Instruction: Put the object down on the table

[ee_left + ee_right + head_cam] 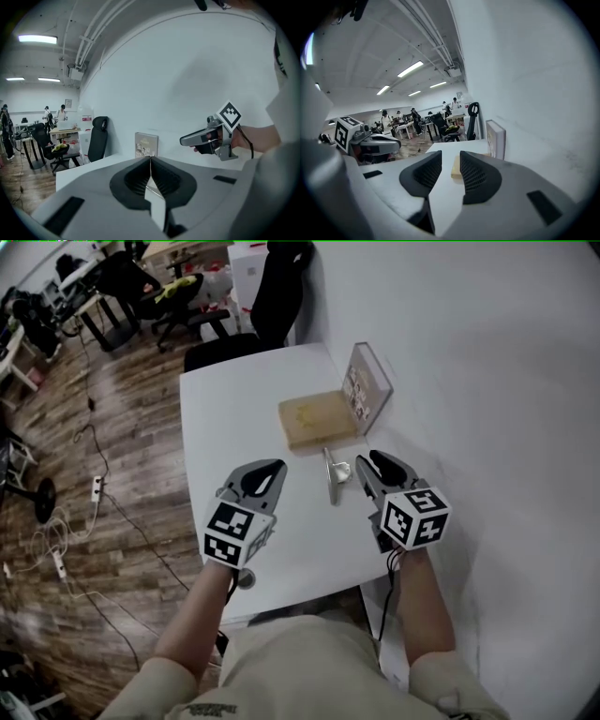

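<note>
White table top [234, 418] stands pushed against a plain white wall [469, 352], with brown wood-plank flooring [112, 427] to its left. The task's thing, a small silvery metal utensil [332, 479] with a slim straight handle and a wider piece off one side, lies flat on the table. It is between the two grippers, nearer the right one, and just in front of a flat tan wooden block [317, 420]. Its exact kind is too small to tell. Neither gripper touches it.

The left gripper [267, 474] is held over the table with its grey jaws pressed together and nothing between them, as its own view [150, 161] shows. The right gripper [370, 465] hangs by the wall with its jaws parted. Only the table and the tan block [456, 168] show through the gap [450, 159].

Behind the block a thin upright box with a printed face [367, 382] leans at the wall, and it shows in both gripper views [146, 144] [496, 138]. A black office chair [272, 287] stands at the table's far end. Cables and a white power strip [94, 488] trail over the floor. Farther off the room opens into an office with desks, more chairs, ceiling strip lights and several people [386, 119].
</note>
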A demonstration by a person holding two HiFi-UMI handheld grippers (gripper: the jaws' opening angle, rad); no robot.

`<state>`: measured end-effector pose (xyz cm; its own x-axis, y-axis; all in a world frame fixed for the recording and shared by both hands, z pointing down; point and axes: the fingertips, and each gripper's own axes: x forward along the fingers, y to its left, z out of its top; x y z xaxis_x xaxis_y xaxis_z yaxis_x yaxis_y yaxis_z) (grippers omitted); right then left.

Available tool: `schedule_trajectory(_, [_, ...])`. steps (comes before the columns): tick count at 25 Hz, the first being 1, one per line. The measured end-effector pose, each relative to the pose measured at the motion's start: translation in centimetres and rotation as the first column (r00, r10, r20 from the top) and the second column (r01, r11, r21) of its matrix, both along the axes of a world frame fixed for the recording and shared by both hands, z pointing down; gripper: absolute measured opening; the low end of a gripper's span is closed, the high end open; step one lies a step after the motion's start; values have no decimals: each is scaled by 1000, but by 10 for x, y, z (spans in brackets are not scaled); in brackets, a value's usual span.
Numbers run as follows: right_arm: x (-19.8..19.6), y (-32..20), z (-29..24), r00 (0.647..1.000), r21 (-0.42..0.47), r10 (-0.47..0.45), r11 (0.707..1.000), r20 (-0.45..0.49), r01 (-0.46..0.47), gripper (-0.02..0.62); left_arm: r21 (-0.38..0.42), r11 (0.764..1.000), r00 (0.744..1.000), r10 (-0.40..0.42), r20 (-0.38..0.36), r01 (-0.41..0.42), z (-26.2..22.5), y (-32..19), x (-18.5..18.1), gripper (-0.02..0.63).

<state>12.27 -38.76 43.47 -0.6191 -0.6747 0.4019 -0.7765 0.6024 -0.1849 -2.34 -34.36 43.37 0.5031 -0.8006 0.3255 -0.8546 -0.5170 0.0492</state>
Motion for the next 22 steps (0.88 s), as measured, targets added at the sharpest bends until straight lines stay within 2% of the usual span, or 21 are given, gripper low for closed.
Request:
schedule_trajectory(7, [7, 58, -71, 998, 136, -37, 990, 43, 31, 90, 114, 993, 999, 43, -1, -43, -65, 35, 12, 23])
schedule_trajectory(13, [18, 102, -112, 995, 221, -55, 975, 80, 36, 59, 133, 989, 998, 60, -13, -58, -89, 67, 18, 23])
schedule_trajectory(15, [19, 117, -123, 996, 249, -65, 967, 54, 49, 57, 135, 989, 998, 64, -11, -62, -96, 76, 19, 23])
schedule_trajectory(17, [22, 132, -133, 997, 269, -73, 961, 39, 60, 58, 162, 984, 996, 76, -41, -69, -108, 82, 26, 23])
schedule_trajectory(19, [28, 144, -142, 994, 268, -80, 962, 80, 55, 53, 193, 978, 993, 95, -63, -82, -118, 87, 35, 23])
schedule_trajectory(22, [34, 157, -150, 975, 225, -95, 973, 199, 49, 37, 212, 972, 991, 114, -62, -99, -124, 98, 42, 23])
